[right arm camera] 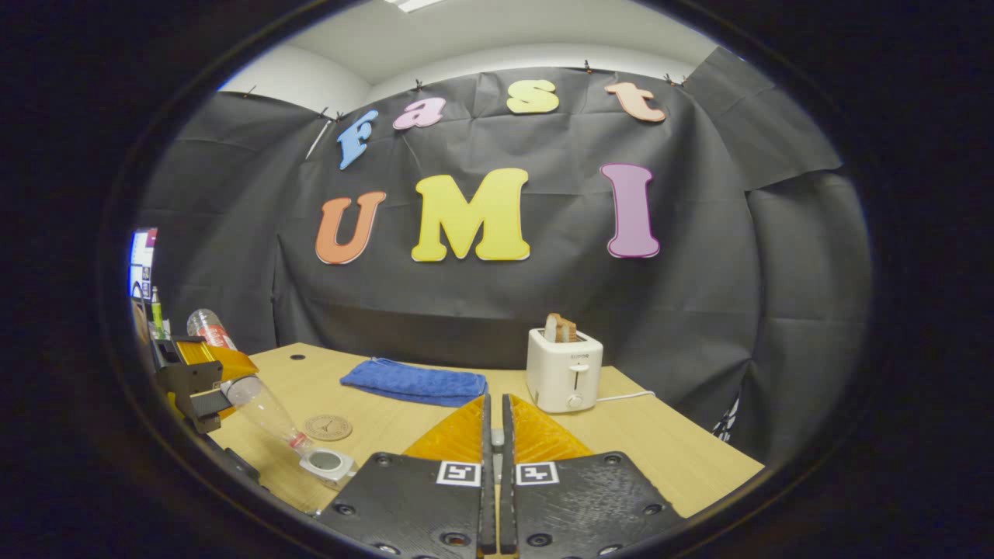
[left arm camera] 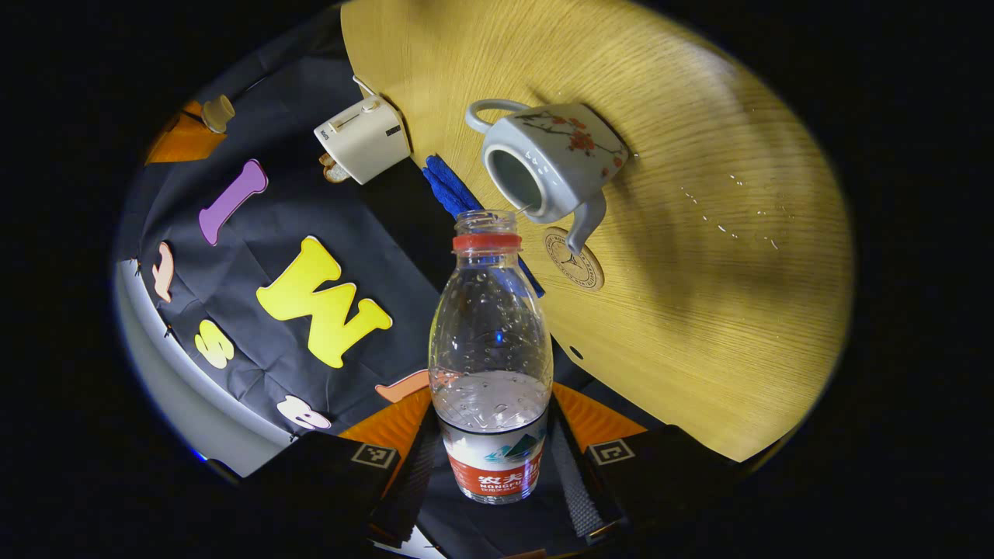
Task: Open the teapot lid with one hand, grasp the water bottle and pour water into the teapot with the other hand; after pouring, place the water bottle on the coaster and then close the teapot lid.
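Mid-pour, by the look of it: water bottle [left arm camera: 491, 365] clamped between the left gripper [left arm camera: 492, 466] fingers at its labelled lower body, tipped neck-down toward the teapot [left arm camera: 547, 159], uncapped mouth just beside the open rim. Seen also in the right gripper view, bottle [right arm camera: 260, 407] slanting down from the left gripper [right arm camera: 194, 380] to the teapot [right arm camera: 326, 462] at the bench's near edge. Lid off the pot; right gripper [right arm camera: 492, 435] raised above the bench [right arm camera: 660, 442], fingers closed nearly together, anything pinched between them hidden, so the lid's whereabouts cannot be told. Bottle clear plastic, red neck ring, red and white label, partly full, droplets clinging inside. Teapot pale grey, squarish, red blossom sprig on its side, looped handle, short spout. Drops scattered on the bench beyond the pot in the left gripper view. Round coaster [left arm camera: 573, 260] just beside the spout; blue cloth [right arm camera: 414, 383] and white toaster [right arm camera: 564, 371] farther back. Next, probably: finish pouring, right the bottle without dribbling, set it squarely on the coaster, then lower the lid onto the opening.
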The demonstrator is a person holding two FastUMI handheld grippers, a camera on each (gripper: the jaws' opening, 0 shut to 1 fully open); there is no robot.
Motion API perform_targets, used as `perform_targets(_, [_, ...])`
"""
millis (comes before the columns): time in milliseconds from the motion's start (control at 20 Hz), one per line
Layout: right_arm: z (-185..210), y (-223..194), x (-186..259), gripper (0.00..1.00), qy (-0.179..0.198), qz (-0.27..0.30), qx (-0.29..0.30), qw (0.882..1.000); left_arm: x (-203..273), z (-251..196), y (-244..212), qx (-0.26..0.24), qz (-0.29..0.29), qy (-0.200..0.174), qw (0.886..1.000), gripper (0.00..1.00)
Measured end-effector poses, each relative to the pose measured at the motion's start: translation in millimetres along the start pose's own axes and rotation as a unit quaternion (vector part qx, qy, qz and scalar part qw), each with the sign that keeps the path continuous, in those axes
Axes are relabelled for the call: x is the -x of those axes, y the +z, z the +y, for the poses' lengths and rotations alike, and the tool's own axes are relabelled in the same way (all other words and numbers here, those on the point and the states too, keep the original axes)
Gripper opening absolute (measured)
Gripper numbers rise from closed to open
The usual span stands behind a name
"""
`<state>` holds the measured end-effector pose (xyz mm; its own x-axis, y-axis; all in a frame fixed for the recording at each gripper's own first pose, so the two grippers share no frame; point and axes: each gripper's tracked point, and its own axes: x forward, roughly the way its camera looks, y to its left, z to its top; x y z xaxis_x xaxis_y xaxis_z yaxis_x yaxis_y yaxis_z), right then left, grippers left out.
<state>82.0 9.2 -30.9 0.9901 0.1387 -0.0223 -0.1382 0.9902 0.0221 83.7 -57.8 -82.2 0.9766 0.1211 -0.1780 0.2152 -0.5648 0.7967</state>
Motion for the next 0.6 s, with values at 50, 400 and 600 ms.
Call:
perform_targets(50, [0, 1, 0, 0.02, 0.000, 0.000, 0.001, 1.000, 0, 1, 0, -0.001, 0.001, 0.002, 1.000, 0.79])
perform_targets(400, [0, 0, -1, 0.02, -0.001, -0.003, 0.004, 1.000, -3, -2, -1, 0.032, -0.006, 0.007, 0.999, 0.75])
perform_targets(600, [-1, -1, -2, 0.02, -0.003, -0.003, 0.004, 1.000, -5, -10, 5, 0.120, -0.029, 0.002, 0.992, 0.75])
